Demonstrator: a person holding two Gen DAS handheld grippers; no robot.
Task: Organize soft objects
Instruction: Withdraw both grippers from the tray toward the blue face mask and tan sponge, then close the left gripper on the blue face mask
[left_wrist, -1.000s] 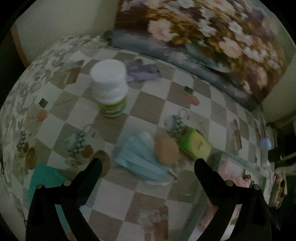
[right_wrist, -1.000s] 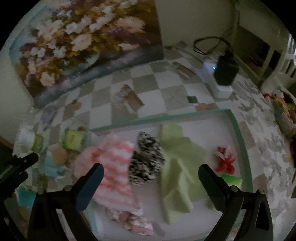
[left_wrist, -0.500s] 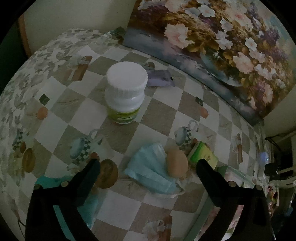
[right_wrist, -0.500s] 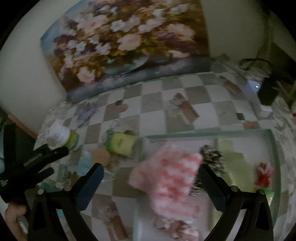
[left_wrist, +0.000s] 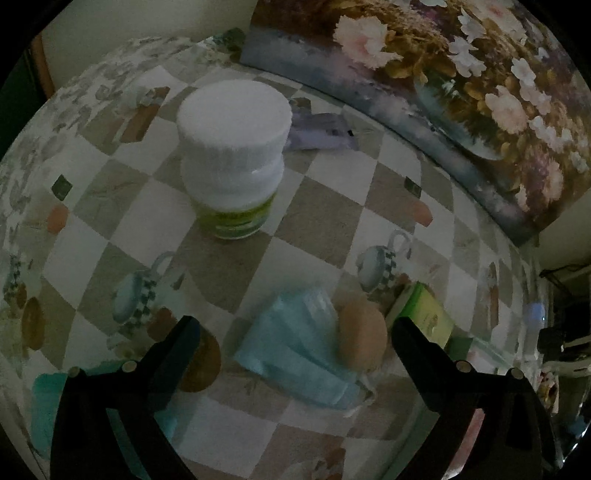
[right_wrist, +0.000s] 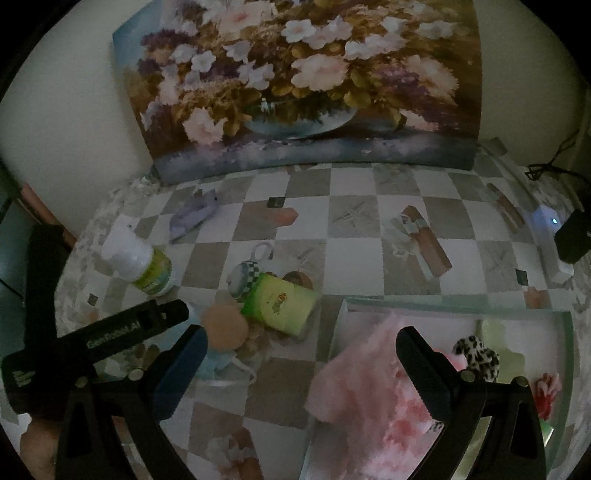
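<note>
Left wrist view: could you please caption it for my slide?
Open left gripper hovers above a blue face mask and tan sponge, white-capped bottle behind.

Pale blue face mask (left_wrist: 295, 347) lying flat on the counter, tan round sponge (left_wrist: 363, 334) resting on its edge, pink fluffy cloth (right_wrist: 373, 384) draped over the tray's near-left rim (blurred), leopard-print piece (right_wrist: 476, 356) inside the tray, lilac cloth (right_wrist: 194, 216) near the counter's far edge.
</note>
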